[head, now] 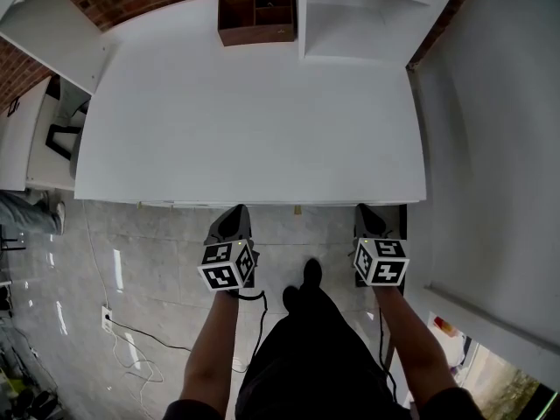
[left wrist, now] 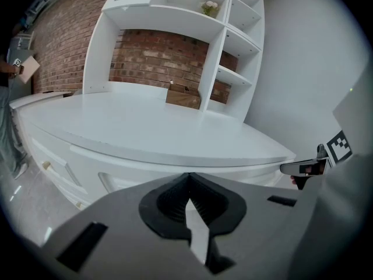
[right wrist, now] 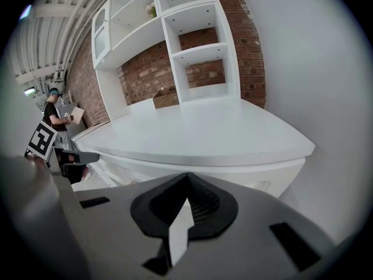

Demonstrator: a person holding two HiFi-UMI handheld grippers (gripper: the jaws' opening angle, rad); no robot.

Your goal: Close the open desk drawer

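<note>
hovering just short of the desk's front edge, the left gripper [head: 233, 217] and the right gripper [head: 369, 215] each have their jaws pressed together with nothing between them. the desk drawer [right wrist: 250, 172] sits under the white desktop [head: 262, 121]. from above only a thin strip of its front and a small knob [head: 297, 209] show past the overhang, so it looks nearly home, though how far out it stands i cannot tell. it is likely a stiff painted panel on slides, light to move, smooth and a little slippery, not fragile. no grasp seems needed: level pushes with closed tips on the front face, either side of the knob, should keep it from skewing. the wall [head: 499, 147] crowds the right gripper. the tiled floor [head: 175, 261] leaves room, though a cable [head: 140, 344] trails there.
</note>
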